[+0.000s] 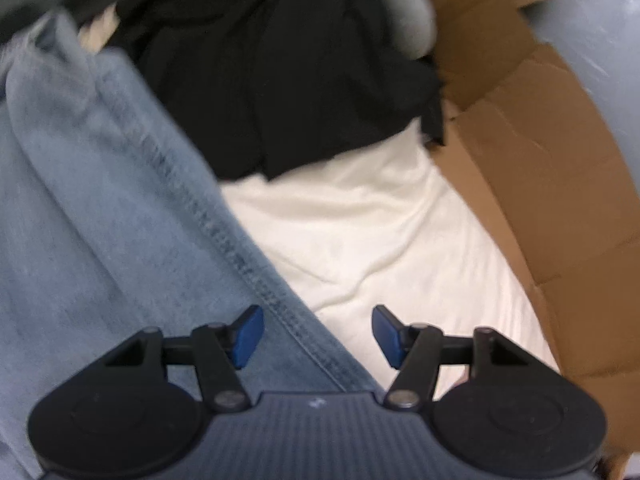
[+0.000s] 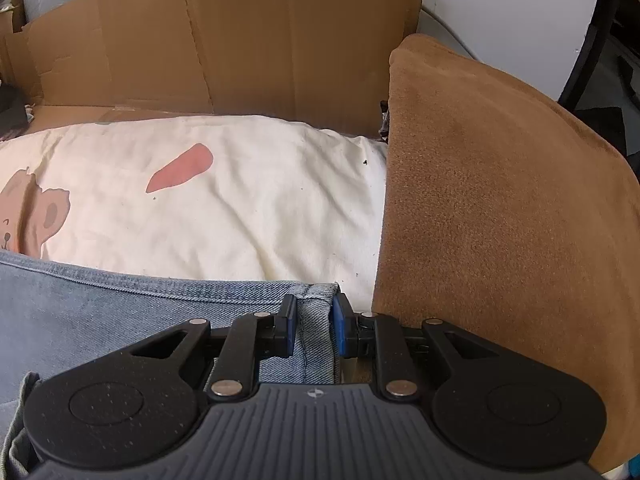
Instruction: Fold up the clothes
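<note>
Light blue jeans (image 1: 100, 200) lie on a cream sheet (image 1: 380, 248), their stitched seam running diagonally toward my left gripper (image 1: 318, 336). That gripper is open and hovers over the seam edge, nothing between its blue pads. In the right wrist view the jeans (image 2: 120, 312) cover the lower left, and my right gripper (image 2: 314, 328) is shut on the hem corner of the jeans (image 2: 316, 304). A black garment (image 1: 288, 80) lies crumpled beyond the jeans in the left wrist view.
Brown cardboard (image 2: 240, 40) stands along the back of the cream sheet (image 2: 240, 200), which has a printed bear and a pink shape. A brown cushion (image 2: 500, 220) rises at the right. Cardboard (image 1: 540, 160) also borders the sheet in the left wrist view.
</note>
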A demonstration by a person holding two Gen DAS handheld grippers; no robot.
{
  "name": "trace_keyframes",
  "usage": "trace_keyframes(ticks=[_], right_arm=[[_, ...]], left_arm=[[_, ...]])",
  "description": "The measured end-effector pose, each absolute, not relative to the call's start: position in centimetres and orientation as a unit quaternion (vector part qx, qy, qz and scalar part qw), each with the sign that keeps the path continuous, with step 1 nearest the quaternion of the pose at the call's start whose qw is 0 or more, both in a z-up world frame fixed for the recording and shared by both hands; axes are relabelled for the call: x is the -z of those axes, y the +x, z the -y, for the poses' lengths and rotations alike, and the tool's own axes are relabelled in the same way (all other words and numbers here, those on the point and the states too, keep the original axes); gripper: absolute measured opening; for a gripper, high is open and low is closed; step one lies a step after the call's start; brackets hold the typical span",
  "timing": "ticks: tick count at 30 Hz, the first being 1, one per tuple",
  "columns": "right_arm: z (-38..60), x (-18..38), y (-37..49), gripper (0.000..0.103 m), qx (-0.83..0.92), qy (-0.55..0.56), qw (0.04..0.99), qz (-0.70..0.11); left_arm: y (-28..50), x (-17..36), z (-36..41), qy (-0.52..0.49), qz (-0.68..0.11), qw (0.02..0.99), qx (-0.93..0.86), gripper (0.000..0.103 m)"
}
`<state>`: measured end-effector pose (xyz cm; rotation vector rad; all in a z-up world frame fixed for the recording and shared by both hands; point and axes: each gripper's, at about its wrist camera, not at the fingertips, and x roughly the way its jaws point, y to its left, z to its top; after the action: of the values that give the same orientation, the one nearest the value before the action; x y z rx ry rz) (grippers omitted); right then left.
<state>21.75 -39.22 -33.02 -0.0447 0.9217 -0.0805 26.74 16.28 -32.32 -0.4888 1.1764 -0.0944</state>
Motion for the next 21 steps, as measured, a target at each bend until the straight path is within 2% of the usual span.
trace_keyframes(ticks=[2, 3, 4, 7, 12, 21], right_arm=[[39.2, 33.0, 21.8, 0.018, 0.038, -0.022, 0.895, -0.444], [39.2, 33.0, 21.7, 0.018, 0.037, -0.022, 0.895, -0.444], [39.3, 33.0, 21.7, 0.018, 0.037, -0.022, 0.895, -0.444], [39.3, 33.0, 21.7, 0.018, 0.038, -0.02, 0.895, -0.444], [39.4, 32.8, 21.9, 0.018, 0.038, -0.019, 0.895, -0.444], [39.5, 32.5, 23.1, 0.019, 0.059, 0.01, 0.9, -0.432]], left_arm=[[27.1, 33.3, -16.7, -0.249, -0.56, 0.79, 0.027, 0.049], [27.1, 33.8, -16.9, -0.258, -0.565, 0.783, 0.016, 0.038], [27.2, 34.2, -17.1, -0.267, -0.57, 0.777, 0.005, 0.023], [27.1, 35.0, -17.7, -0.29, -0.571, 0.768, -0.007, 0.01], [26.9, 34.2, -17.5, -0.28, -0.552, 0.785, 0.017, 0.005], [27.5, 32.7, -16.5, -0.286, -0.523, 0.802, 0.033, 0.005]])
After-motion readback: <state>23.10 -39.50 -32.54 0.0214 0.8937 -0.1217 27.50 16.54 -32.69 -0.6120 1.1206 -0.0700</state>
